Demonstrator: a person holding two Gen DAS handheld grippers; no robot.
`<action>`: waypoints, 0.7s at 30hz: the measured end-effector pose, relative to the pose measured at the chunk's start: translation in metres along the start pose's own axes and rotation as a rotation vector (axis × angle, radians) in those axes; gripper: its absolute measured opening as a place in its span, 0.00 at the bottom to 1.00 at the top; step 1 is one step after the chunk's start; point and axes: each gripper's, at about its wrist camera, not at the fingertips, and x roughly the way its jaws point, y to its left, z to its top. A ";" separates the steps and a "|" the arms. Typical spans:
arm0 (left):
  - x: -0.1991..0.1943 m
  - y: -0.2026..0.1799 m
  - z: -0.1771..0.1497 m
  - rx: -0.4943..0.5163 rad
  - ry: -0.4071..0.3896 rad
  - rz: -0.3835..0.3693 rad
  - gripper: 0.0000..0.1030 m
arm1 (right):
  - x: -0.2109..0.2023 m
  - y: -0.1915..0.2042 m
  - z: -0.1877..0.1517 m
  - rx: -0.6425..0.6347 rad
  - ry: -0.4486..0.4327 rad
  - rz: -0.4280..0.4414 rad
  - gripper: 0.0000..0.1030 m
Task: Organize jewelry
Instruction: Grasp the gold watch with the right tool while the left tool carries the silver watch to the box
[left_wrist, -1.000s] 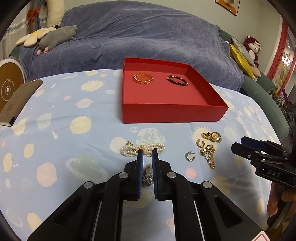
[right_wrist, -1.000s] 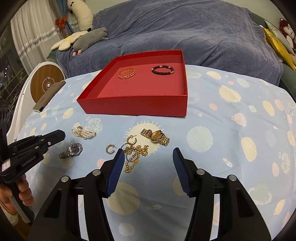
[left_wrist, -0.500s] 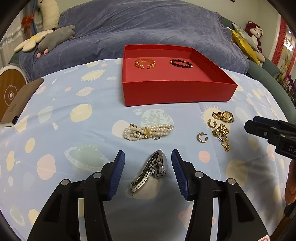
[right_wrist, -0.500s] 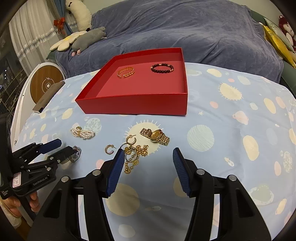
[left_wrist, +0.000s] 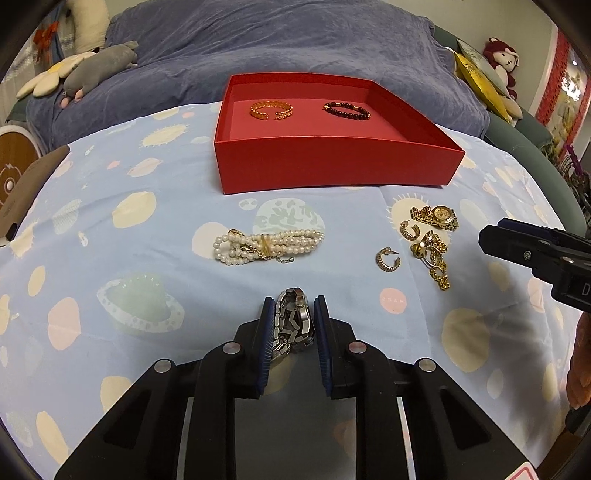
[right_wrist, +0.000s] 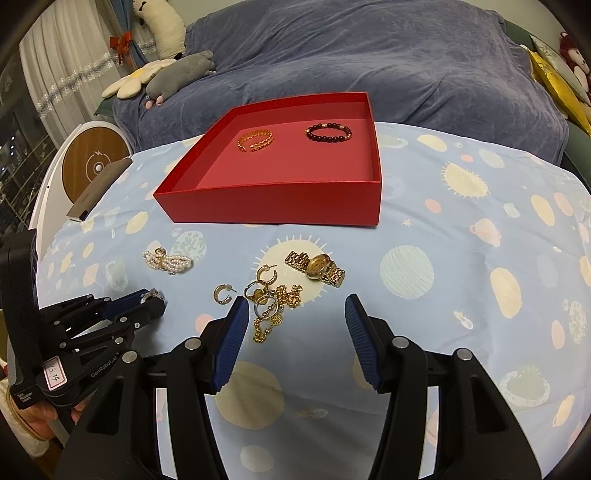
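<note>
My left gripper (left_wrist: 294, 308) is shut on a silver watch (left_wrist: 293, 321) low over the cloth; it also shows in the right wrist view (right_wrist: 149, 300). A red box (left_wrist: 332, 162) at the back holds a gold bangle (left_wrist: 272, 109) and a dark bead bracelet (left_wrist: 346, 109). A pearl bracelet (left_wrist: 267, 245) lies in front of the box. A gold watch (right_wrist: 317, 267), gold hoop earrings (right_wrist: 222, 294) and a gold chain (right_wrist: 275, 306) lie to the right. My right gripper (right_wrist: 293, 308) is open and empty, just behind the gold chain.
The table has a light blue cloth (right_wrist: 461, 258) with planet prints. A brown case (right_wrist: 98, 188) lies at the left edge. A sofa under a blue-grey cover (left_wrist: 295, 44) with plush toys stands behind the table.
My left gripper opened around the silver watch, then closed on it. The right gripper has hardly moved and stays open.
</note>
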 end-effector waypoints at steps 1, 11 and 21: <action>-0.001 0.000 0.000 -0.006 0.001 -0.004 0.17 | 0.001 -0.001 0.001 0.000 0.000 -0.002 0.51; -0.025 0.004 0.016 -0.065 -0.050 -0.046 0.17 | 0.027 -0.007 0.019 -0.024 0.008 -0.025 0.51; -0.024 0.007 0.024 -0.089 -0.047 -0.058 0.17 | 0.057 -0.011 0.020 -0.077 0.055 -0.033 0.38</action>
